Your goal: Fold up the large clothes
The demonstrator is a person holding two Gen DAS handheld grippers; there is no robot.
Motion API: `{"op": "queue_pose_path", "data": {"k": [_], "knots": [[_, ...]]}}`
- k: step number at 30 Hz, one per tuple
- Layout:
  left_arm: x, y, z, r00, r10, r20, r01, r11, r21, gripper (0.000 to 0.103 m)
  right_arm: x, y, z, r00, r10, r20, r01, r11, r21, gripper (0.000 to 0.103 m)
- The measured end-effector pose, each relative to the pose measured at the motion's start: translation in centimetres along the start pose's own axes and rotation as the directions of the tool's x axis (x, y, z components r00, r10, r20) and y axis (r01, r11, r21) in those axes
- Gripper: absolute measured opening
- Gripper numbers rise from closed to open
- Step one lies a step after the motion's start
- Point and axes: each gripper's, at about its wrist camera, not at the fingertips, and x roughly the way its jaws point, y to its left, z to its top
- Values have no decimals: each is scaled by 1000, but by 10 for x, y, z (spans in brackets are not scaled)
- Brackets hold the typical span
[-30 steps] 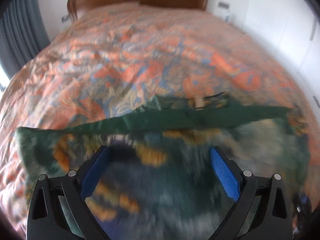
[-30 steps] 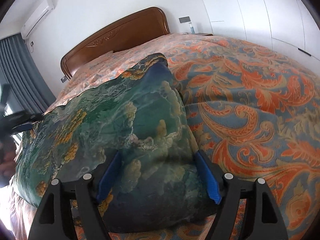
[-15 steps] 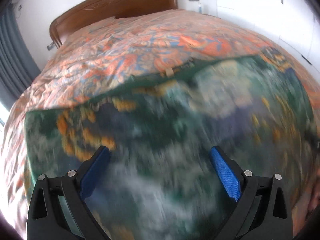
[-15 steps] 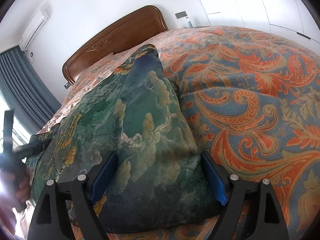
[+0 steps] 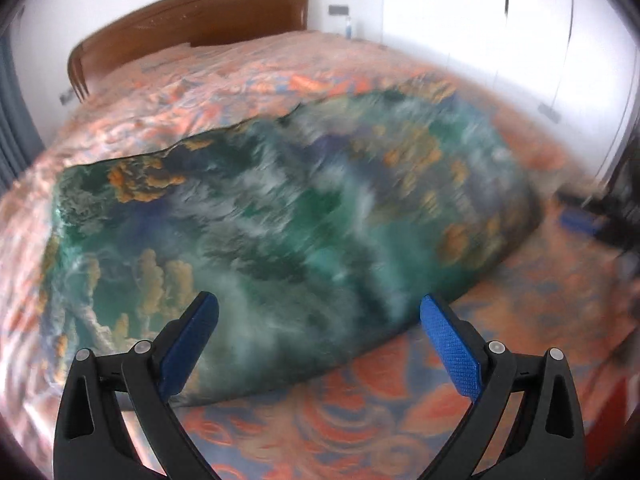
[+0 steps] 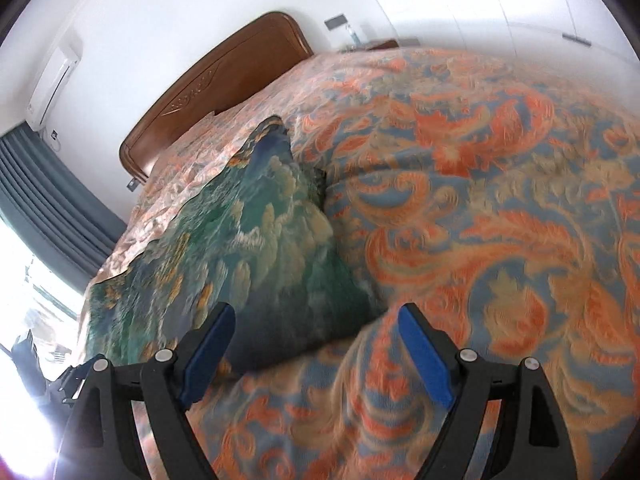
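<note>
in the left wrist view the left gripper (image 5: 318, 326) has its jaws standing wide apart and nothing is between the blue pads (image 5: 192, 342); they hold nothing. the green printed garment (image 5: 280, 216) lies on the bedspread (image 5: 360, 420), on the side of it far from the headboard (image 5: 192, 24), and its near edge is just beyond the fingertips. the picture is blurred, so i cannot tell if a pad touches the cloth. at the right border a dark shape with a bit of blue shows, probably the other gripper, but it is too smeared to be sure

in the right wrist view the right gripper (image 6: 316, 334) is also wide; its jaws have just been opening and no cloth is pressed between them. the near corner of the garment (image 6: 256, 248) lies just before the left pad, and the cloth stretches from there toward the headboard (image 6: 224, 80), ending in a pointed raised corner

i judge the garment to be light, soft and rather smooth, maybe a little slippery, with no stiffness. it already looks doubled into a broad panel. best to take it at the two corners farthest from the headboard, pinching all layers together, because a grip in the middle would only make a bunch
</note>
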Motion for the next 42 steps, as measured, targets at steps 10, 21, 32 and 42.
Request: {"op": "queue_pose_path", "data": {"k": [10,21,32,42], "knots": [[51,-32,1,996,-40,-84,46,997,62,103,56,-17,6,990,113,-85,-89,965,245,89],[8,-8,40,985,-143,-92,143,990,-5,102,46,22,19,997,79,27,-82,986,145,42],[-29,-43,170,955,-251,-157,270,957,111,102,-15,184,-14,958,71,279,73,878,-473,36],[43,-56,176,916,-10,-400,74,987,145,101,-2,267,-89,949,124,290,154,622,-768,34]]}}
